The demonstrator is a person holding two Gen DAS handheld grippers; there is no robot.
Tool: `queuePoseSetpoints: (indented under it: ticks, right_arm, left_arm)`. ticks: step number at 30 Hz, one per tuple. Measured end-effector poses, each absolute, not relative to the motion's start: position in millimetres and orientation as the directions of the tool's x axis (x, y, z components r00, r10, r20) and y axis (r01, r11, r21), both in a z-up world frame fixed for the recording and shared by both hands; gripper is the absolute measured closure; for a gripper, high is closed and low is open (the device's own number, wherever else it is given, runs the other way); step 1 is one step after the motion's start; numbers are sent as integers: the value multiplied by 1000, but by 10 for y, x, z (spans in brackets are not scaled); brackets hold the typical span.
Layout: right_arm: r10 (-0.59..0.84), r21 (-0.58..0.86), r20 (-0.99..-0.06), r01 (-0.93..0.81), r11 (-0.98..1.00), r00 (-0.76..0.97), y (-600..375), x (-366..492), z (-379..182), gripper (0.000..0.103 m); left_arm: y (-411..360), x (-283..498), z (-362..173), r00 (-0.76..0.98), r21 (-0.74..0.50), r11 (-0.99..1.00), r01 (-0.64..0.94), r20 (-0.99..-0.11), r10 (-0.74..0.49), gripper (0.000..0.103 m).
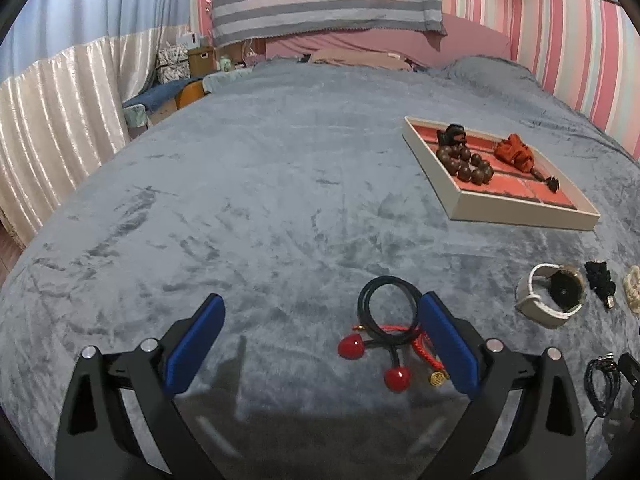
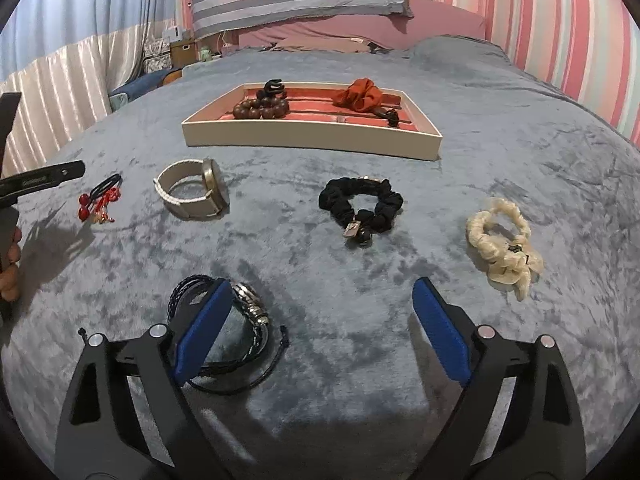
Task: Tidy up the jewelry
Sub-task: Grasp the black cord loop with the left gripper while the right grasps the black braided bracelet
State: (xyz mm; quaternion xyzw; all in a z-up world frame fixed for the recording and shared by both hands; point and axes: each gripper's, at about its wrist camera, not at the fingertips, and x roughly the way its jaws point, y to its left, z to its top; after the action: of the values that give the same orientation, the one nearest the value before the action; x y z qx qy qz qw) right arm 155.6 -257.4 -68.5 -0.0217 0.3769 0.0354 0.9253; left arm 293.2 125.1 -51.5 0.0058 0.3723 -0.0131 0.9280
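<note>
My left gripper (image 1: 320,340) has its jaws spread wide, blue padded fingers (image 1: 448,344) empty, low over the plush grey blanket (image 1: 240,200). A black elastic hair tie (image 1: 390,312) with two glossy red balls lies just inside the right-hand finger, tangled with a red braided cord (image 1: 420,340) carrying a gold coin charm.

My right gripper (image 2: 324,328) is also spread wide, holding nothing. Its left-hand finger overlaps a pile of braided black cords (image 2: 228,364) with a metal link band (image 2: 252,304).

The tray (image 2: 312,136) is a shallow cream rectangle with red lining, toward the blanket's far side. Inside it: round brown wooden beads (image 2: 262,109), a black claw clip (image 2: 272,88), and a crumpled orange scrunchie (image 2: 360,98).

On the blanket in front of the tray: a watch (image 2: 192,196) with woven beige strap, a ruffled black scrunchie (image 2: 360,204), and a cream satin scrunchie (image 2: 504,248) nearer the right edge.
</note>
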Motion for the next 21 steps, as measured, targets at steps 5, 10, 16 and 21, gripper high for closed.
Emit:
queuePoseSetpoints:
  ticks: [5, 10, 16, 21]
  right_arm:
    - [49, -23, -711, -93, 995, 702, -2540, 1552, -720, 17]
    - [48, -29, -732, -102, 994, 680, -2525, 1590, -780, 25]
    - [61, -18, -759, -114, 993, 648, -2517, 1656, -868, 42]
    - [73, -12, -765, -128, 992, 639, -2498, 1685, -886, 53]
  left_arm:
    - [1290, 3054, -582, 703, -19, 999, 31, -711, -35, 8]
    - [1238, 3171, -647, 684, 10, 999, 53, -729, -29, 18]
    - [1192, 3267, -775, 641, 19, 997, 79, -767, -36, 31]
    - [1162, 3269, -809, 630, 13, 994, 107, -775, -57, 56]
